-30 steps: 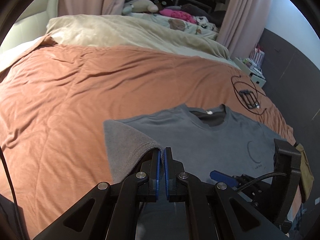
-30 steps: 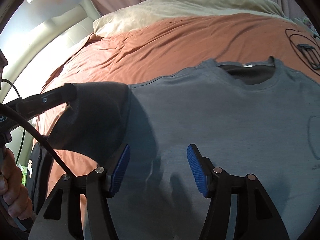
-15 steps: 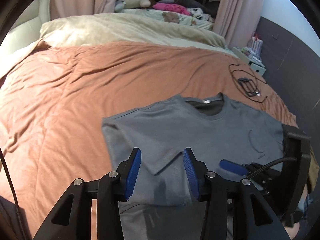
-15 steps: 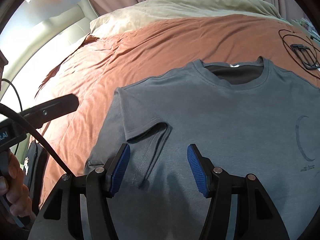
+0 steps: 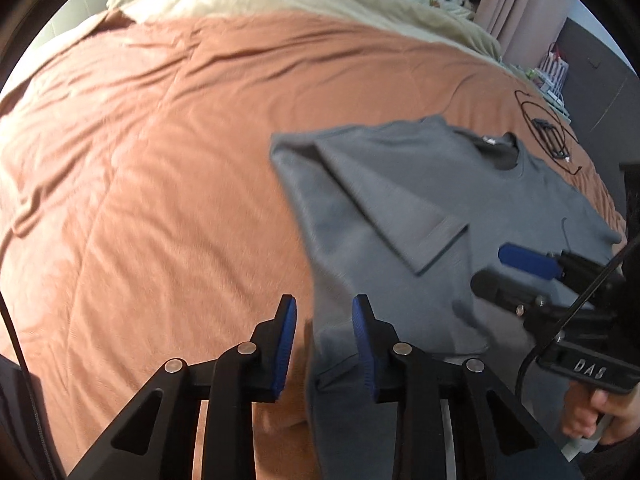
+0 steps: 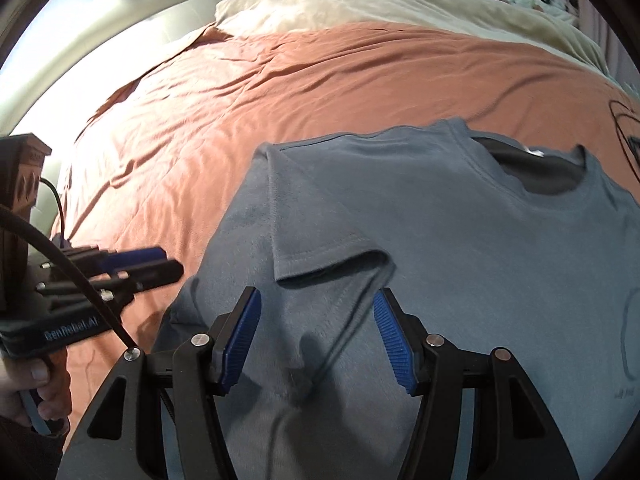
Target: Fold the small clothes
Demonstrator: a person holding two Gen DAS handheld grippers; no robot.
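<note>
Left gripper (image 5: 324, 336) sat right over the shirt's (image 5: 460, 184) side edge, jaws closing with nothing pinched; right gripper (image 6: 316, 332) hovered spread above the folded sleeve (image 6: 320, 240).

Left gripper (image 5: 324, 322) angled down, jaws closing, nothing pinched; right gripper (image 6: 316, 334) jaws apart.

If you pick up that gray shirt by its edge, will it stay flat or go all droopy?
Probably droopy: the shirt is thin, and its sleeve already lies folded over. It looks light. It may drag across the wrinkled bedspread.
</note>
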